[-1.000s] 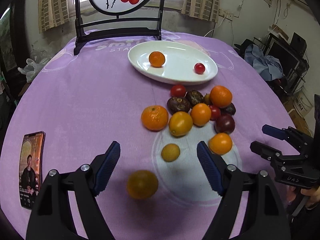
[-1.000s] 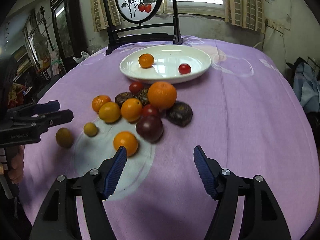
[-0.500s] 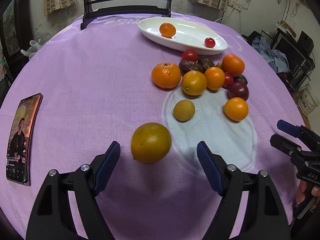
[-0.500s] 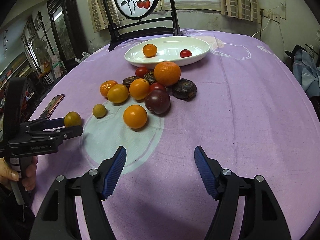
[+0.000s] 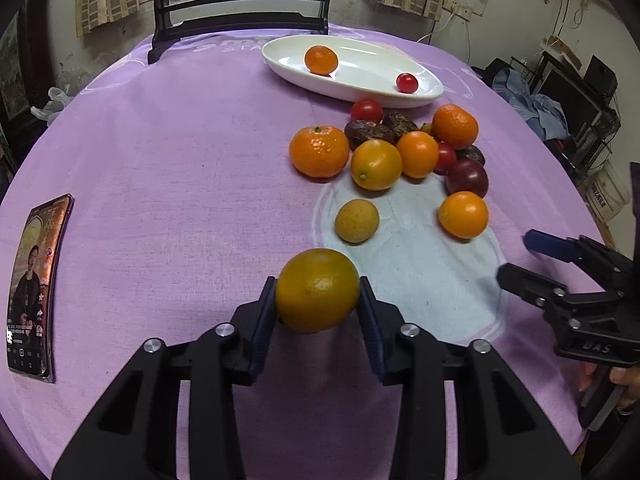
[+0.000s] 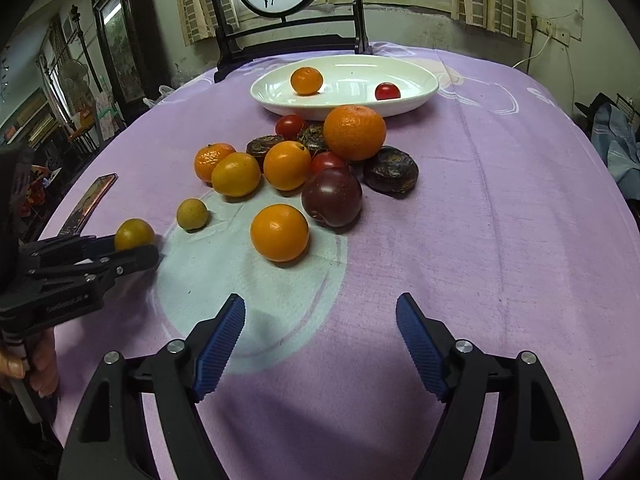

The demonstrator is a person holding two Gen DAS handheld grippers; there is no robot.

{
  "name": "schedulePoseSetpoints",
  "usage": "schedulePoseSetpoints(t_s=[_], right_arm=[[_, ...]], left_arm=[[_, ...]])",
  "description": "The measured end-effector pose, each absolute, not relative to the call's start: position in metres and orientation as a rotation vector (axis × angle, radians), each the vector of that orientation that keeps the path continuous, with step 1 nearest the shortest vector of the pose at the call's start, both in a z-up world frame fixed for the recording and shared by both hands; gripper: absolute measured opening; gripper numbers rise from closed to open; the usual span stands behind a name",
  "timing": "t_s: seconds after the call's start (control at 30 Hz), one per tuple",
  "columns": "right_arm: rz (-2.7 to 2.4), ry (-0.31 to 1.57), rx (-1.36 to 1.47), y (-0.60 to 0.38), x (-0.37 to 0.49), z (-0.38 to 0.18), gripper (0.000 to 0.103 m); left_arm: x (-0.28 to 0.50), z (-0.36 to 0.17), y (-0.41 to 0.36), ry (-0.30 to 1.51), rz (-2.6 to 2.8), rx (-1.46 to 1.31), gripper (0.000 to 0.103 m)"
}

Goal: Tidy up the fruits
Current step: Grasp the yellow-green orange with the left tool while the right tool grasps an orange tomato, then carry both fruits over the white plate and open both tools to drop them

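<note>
Desk (image 5: 160, 160): round, covered in matte purple woven cloth. White glossy oval dish (image 5: 372, 80) at far side, holding a small orange and a cherry tomato. Left gripper (image 5: 318, 304): ribbed blue fingers closing on a dull yellow-green round citrus (image 5: 317, 290), near edge of desk. Right gripper (image 6: 320, 340): fingers wide, opening, nothing between them, just short of the smooth orange fruit (image 6: 279, 232).

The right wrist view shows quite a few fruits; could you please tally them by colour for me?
Orange or yellow-orange fruits: 7, counting the greenish-orange fruit
Red tomatoes: 3
Dark brown wrinkled fruits: 3
Purple plum: 1
Small tan fruit: 1
Total: 15
</note>
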State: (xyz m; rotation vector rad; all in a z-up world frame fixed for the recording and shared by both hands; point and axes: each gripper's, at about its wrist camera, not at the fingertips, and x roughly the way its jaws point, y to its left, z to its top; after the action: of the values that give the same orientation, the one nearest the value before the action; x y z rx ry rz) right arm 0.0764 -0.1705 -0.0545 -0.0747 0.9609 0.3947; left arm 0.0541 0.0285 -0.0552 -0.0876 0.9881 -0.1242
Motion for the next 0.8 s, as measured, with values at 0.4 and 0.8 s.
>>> schedulePoseSetpoints(t_s=[0.4, 0.8], right_arm=[[0.42, 0.994, -0.149, -0.131, 0.104, -0.062, 0.069], [0.417, 0.989, -0.173, -0.121, 0.112, -0.058, 0.037]], left_arm=[[0.06, -0.056, 0.035, 0.994, -0.138, -0.124, 0.039], [0.062, -0.052, 0.034, 0.997, -0.13, -0.122, 0.039]])
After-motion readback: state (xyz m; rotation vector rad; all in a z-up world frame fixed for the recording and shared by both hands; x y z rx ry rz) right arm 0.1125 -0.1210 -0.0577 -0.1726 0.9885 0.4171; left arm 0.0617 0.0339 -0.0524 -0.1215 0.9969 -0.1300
